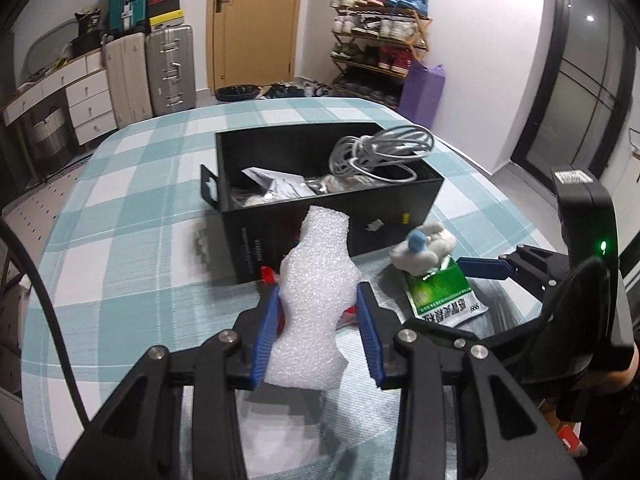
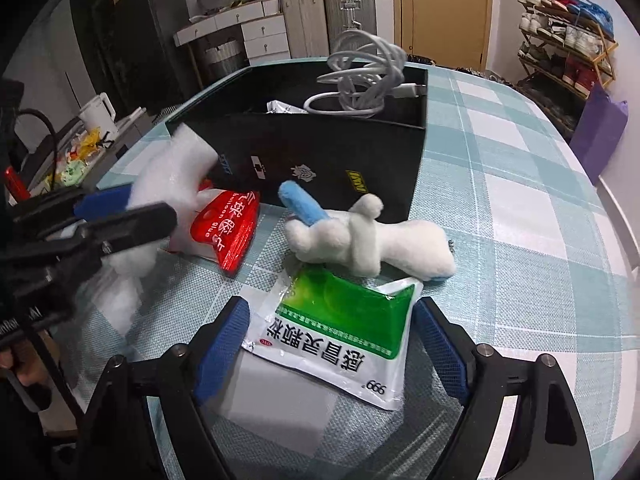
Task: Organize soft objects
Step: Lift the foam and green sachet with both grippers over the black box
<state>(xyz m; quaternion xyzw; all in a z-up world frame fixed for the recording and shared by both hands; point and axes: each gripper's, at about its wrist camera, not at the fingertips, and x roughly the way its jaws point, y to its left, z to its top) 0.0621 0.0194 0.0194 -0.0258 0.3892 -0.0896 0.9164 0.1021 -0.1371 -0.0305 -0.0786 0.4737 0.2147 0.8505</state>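
My left gripper [image 1: 318, 304] is shut on a white foam sheet [image 1: 316, 292] and holds it above the checked tablecloth, just in front of the black box [image 1: 304, 220]. The foam also shows in the right wrist view [image 2: 168, 184]. My right gripper [image 2: 330, 320] is open, its blue pads either side of a green and white sachet [image 2: 344, 336] lying flat. A white plush toy [image 2: 368, 240] with a blue part lies on the sachet's far end. A red packet [image 2: 228, 228] lies under the foam. The box holds a coiled white cable [image 2: 360, 76] and other packets.
The table [image 1: 140, 200] has a teal and white checked cloth. Suitcases [image 1: 168, 68], white drawers [image 1: 80, 92], a door and a shoe rack [image 1: 380, 44] stand beyond it. A purple bag [image 1: 422, 92] leans by the rack. A kettle and clutter [image 2: 88, 132] sit off the table's left.
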